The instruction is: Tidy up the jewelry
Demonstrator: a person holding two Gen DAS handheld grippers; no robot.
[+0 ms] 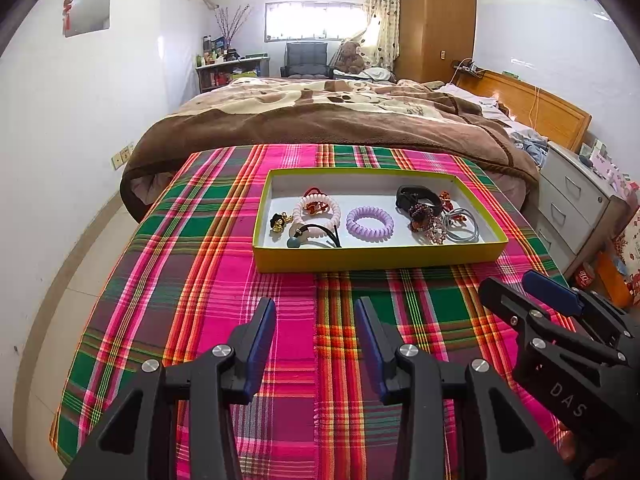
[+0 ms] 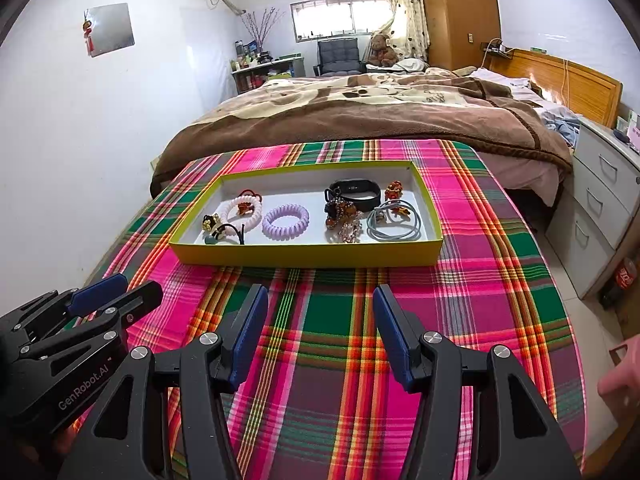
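— Hovering over the plaid cloth [image 1: 224, 264], both tools tilt downward toward the tray. The left gripper [image 1: 315, 304] has its blue-padded fingers [image 1: 262, 332] spread apart with only cloth showing between them.

— And the other one?

— The right gripper [image 2: 320, 292] stands the same way: jaws spread, nothing pinched. Each tool shows in the other's camera, side by side and apart, the right one at the right edge of the left wrist view, the left one at the lower left of the right wrist view.

— Where is the jewelry?

— All of it lies in the yellow-green tray [image 1: 376, 258], which sits on the cloth ahead of both grippers, clear of their fingertips. On the left side lie a pink coil band [image 1: 318, 212], a black and gold piece [image 1: 278, 222] and a black hair tie with a teal bead [image 1: 314, 236]. A purple coil band [image 1: 370, 221] rests near the middle. To the right are a black wristband [image 1: 414, 196], a beaded cluster [image 1: 430, 226] and grey elastic loops [image 1: 460, 224].

— Any writing?

— "DAS" reads on the right tool's body in the left wrist view, and "GenRobot.AI" on the left tool's body in the right wrist view.

— Anything of the person?

— A hand [image 2: 620, 376] shows at the right edge of the right wrist view.
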